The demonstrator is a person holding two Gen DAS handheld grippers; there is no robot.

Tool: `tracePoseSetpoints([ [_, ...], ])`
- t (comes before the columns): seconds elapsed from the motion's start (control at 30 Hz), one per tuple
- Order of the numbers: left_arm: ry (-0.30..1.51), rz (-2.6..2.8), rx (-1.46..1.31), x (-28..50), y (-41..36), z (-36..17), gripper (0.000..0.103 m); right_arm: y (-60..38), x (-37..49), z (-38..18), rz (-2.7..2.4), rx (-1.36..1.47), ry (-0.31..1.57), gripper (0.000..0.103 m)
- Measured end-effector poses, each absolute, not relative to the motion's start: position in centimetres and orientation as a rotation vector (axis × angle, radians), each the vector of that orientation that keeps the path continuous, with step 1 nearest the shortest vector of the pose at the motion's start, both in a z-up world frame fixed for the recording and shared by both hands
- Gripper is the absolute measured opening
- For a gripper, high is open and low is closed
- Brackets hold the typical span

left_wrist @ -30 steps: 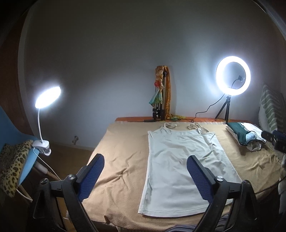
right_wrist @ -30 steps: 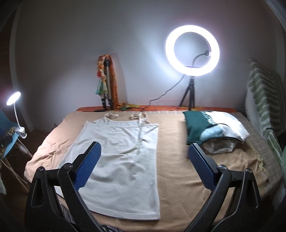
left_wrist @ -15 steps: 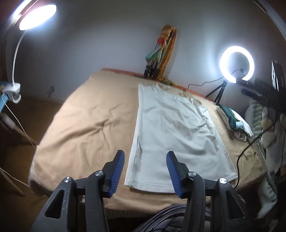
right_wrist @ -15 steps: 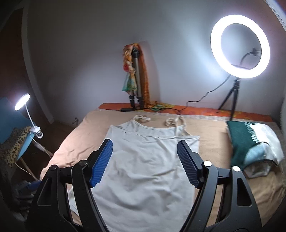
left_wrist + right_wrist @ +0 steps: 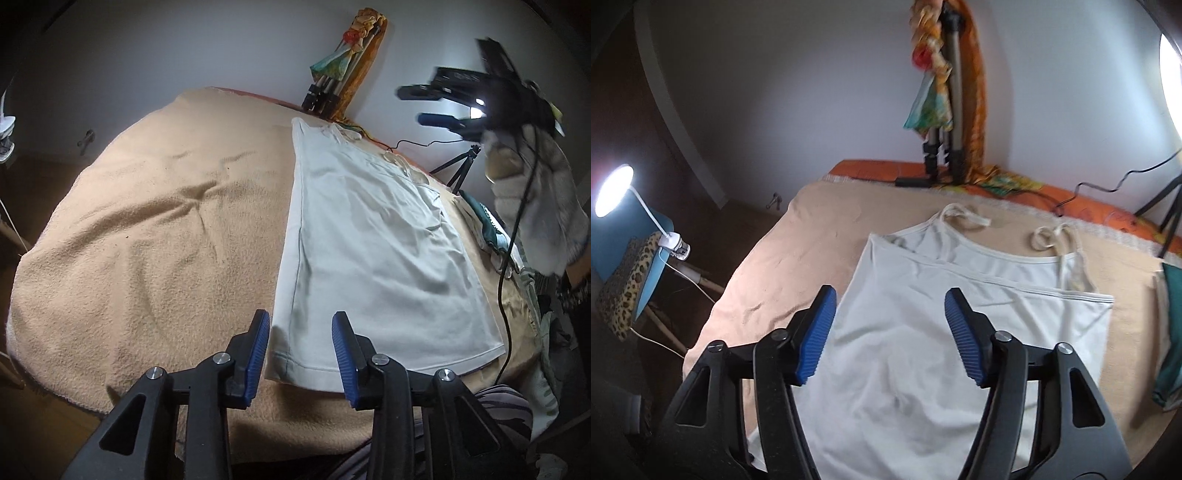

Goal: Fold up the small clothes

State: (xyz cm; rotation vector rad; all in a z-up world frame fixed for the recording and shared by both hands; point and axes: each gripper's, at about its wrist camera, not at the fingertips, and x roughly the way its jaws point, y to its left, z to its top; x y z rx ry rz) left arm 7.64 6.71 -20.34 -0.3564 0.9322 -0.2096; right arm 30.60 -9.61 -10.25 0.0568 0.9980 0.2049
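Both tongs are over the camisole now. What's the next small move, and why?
Probably lower the left tongs onto the white camisole's near-left hem corner and pinch it: their jaws are open, straddling that corner, and the garment lies flat and unfolded.

We note a smooth matt-cloth camisole (image 5: 373, 254) on a fuzzy, napped blanket (image 5: 155, 236); ribbed blue pads (image 5: 816, 332) line matt black plastic tools.

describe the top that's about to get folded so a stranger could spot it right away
A tan blanket covers the bed. On it lies a pale camisole, spread flat. Its thin looped straps point toward the wall, unlike the bunched green and white clothes beside it.
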Motion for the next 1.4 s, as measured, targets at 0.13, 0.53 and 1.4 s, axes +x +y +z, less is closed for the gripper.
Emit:
tracePoseSetpoints([
  [0.13, 0.936, -0.219, -0.367, 7.9, 7.1, -21.1, 0.030, -8.1, 33.5, -13.3, 0.219, 0.089, 1.062, 0.058],
  [0.53, 0.942, -0.259, -0.386, 8.4, 7.4, -22.4, 0.010, -4.7, 40.3, -20.0, 0.169, 0.085, 1.172, 0.055],
  [1.4, 0.869, -0.462, -0.314, 8.6, 4.0, -18.0, 0.001, -7.7, 41.9, -19.9, 0.134, 0.014, 1.145, 0.004],
])
